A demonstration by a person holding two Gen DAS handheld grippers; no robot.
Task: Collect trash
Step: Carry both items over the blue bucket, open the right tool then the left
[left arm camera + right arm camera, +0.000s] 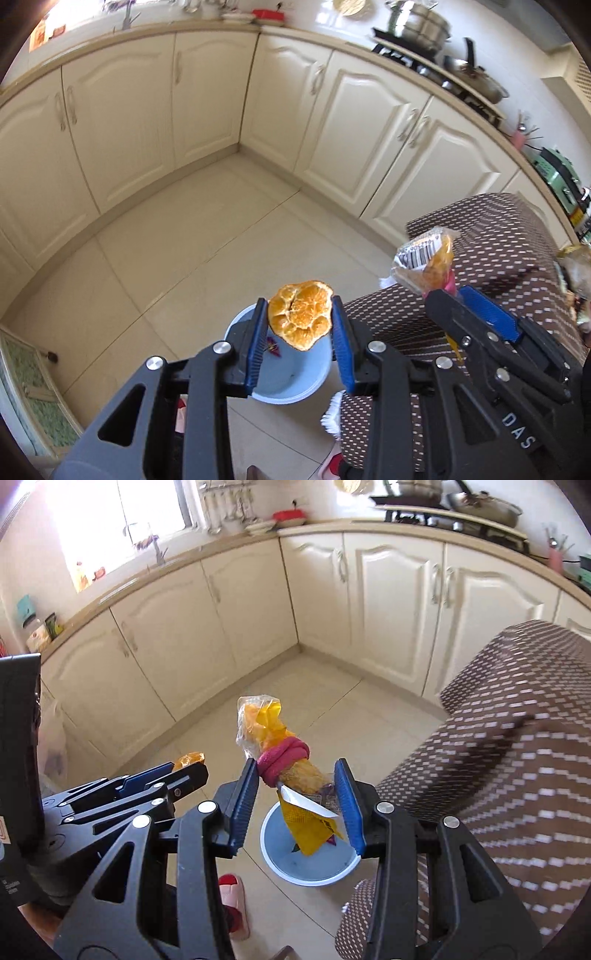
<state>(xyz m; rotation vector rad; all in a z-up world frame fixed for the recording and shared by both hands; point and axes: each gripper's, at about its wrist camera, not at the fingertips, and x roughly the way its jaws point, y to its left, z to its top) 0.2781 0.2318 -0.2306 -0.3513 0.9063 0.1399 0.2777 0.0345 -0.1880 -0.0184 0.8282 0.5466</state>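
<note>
Left gripper is clamped on an orange peel, its blue pads pressing the peel's two edges; right gripper is clamped on a snack wrapper, a yellow plastic bundle bound by a pink band. Both pieces of trash hang in the air, neither touching any surface.

Key relation: a pale blue bin stands on the floor directly below and just ahead of both grippers. In the left wrist view the peel overlaps the bin's near rim; in the right wrist view the wrapper's lower tail hangs over the bin's open mouth. The wrapper's long axis runs up and away from the jaws, its loose end pointing toward the cabinets. Both hands sit side by side, about equally near the bin; which is closer cannot be told. By this reading, a release from either would likely drop into the bin, the peel with less margin.

Setting: a beige tiled floor, cream kitchen cabinets around the corner, and a brown dotted cloth covering furniture to the right of the bin. A small dark scrap already lies inside the bin.
</note>
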